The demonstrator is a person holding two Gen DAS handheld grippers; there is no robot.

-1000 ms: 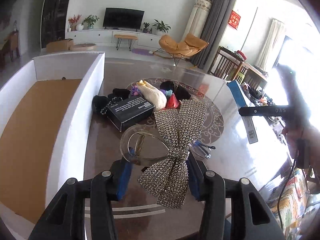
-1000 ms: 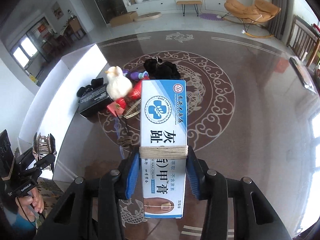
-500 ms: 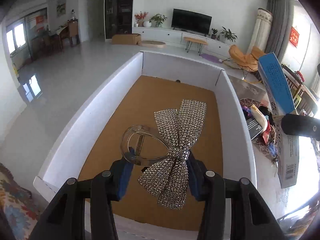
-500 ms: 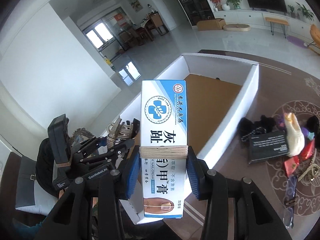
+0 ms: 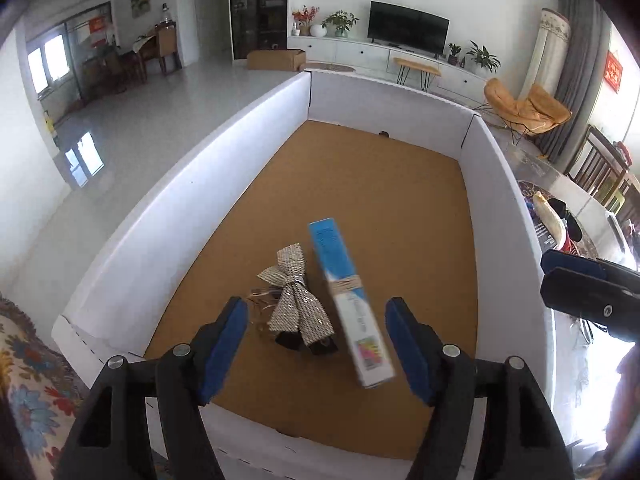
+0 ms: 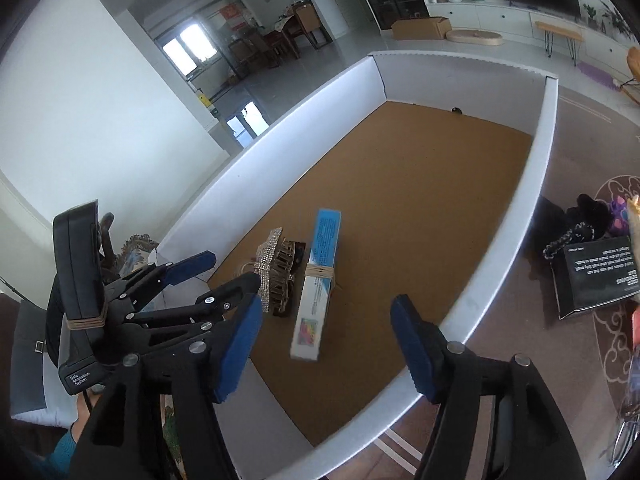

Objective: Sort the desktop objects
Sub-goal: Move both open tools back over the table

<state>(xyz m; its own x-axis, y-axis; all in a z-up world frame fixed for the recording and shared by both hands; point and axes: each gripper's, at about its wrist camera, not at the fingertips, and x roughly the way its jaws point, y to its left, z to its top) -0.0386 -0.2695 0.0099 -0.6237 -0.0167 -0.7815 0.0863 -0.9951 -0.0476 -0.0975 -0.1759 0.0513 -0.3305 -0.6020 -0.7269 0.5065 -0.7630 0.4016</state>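
both jaws just spread, nothing pinched: left gripper [image 5: 316,344], right gripper [image 6: 326,344]. bow clip [image 5: 296,304] and cream box [image 5: 348,300] lying in bin [image 5: 168,216]. lift straight out, clear white wall, then back to counter pile [image 6: 592,256]

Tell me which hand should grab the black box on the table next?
Probably the right. In its view the black box lies just past the white bin's wall, nearer the right gripper. The left gripper hangs on the bin's far side. Both just opened; neither holds anything.
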